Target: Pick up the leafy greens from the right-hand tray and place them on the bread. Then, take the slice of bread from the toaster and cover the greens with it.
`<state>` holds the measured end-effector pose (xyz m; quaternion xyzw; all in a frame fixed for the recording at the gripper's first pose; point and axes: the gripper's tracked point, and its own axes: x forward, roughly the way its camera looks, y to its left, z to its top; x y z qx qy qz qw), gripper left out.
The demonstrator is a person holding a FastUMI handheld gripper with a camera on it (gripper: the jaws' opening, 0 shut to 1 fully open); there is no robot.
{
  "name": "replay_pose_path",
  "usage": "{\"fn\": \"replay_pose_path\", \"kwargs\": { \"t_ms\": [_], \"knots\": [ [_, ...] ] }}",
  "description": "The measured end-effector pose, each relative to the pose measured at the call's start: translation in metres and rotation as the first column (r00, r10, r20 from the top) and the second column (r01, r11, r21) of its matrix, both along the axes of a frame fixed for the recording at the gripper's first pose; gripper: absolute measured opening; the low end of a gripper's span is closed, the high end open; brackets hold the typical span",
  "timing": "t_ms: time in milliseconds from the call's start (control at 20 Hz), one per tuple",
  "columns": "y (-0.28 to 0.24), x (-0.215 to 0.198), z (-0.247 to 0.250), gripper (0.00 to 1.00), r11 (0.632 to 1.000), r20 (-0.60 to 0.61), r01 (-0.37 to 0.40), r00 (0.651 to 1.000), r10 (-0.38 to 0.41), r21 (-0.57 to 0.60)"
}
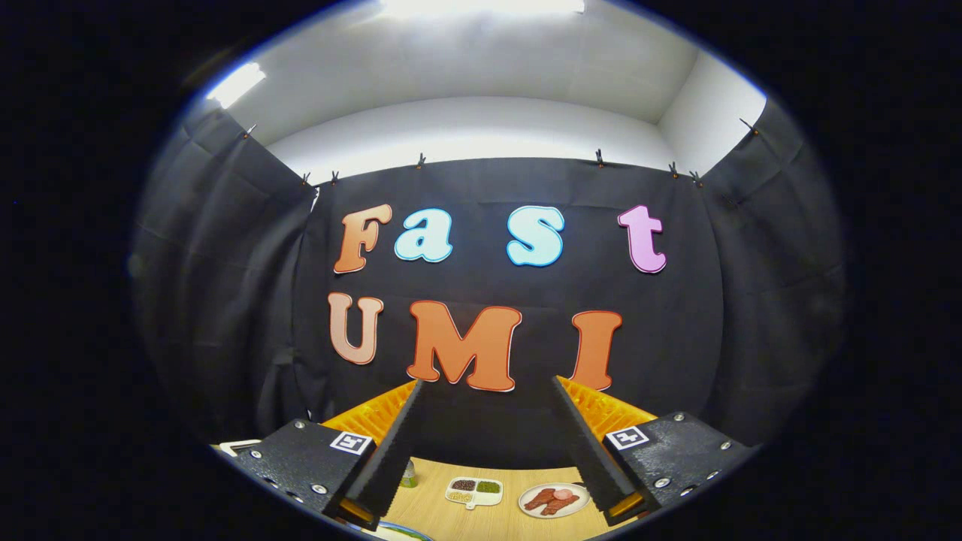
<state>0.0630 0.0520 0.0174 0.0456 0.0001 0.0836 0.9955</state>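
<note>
My gripper (487, 387) is held high over the wooden table (481, 522), its two black ribbed fingers (398, 436) spread wide apart with nothing between them. Far below, between the fingers, a white plate with slices of red meat (554, 500) lies on the table. To its left is a small white divided tray (473, 491) with dark, green and pale fillings. The rim of another plate with something green (398, 532) peeks out by the left finger's base.
A small green-topped jar (408, 475) stands beside the left finger. A white object's edge (239, 446) shows far left, behind the gripper's body. The black cloth wall rises just beyond the table.
</note>
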Motion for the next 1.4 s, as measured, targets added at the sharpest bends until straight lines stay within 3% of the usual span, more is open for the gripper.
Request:
{"fn": "replay_pose_path", "kwargs": {
  "t_ms": [1400],
  "knots": [
    [-0.013, -0.018, 0.014, 0.97, 0.999, -0.029, 0.05, 0.998, -0.05, 0.006]
  ]
}}
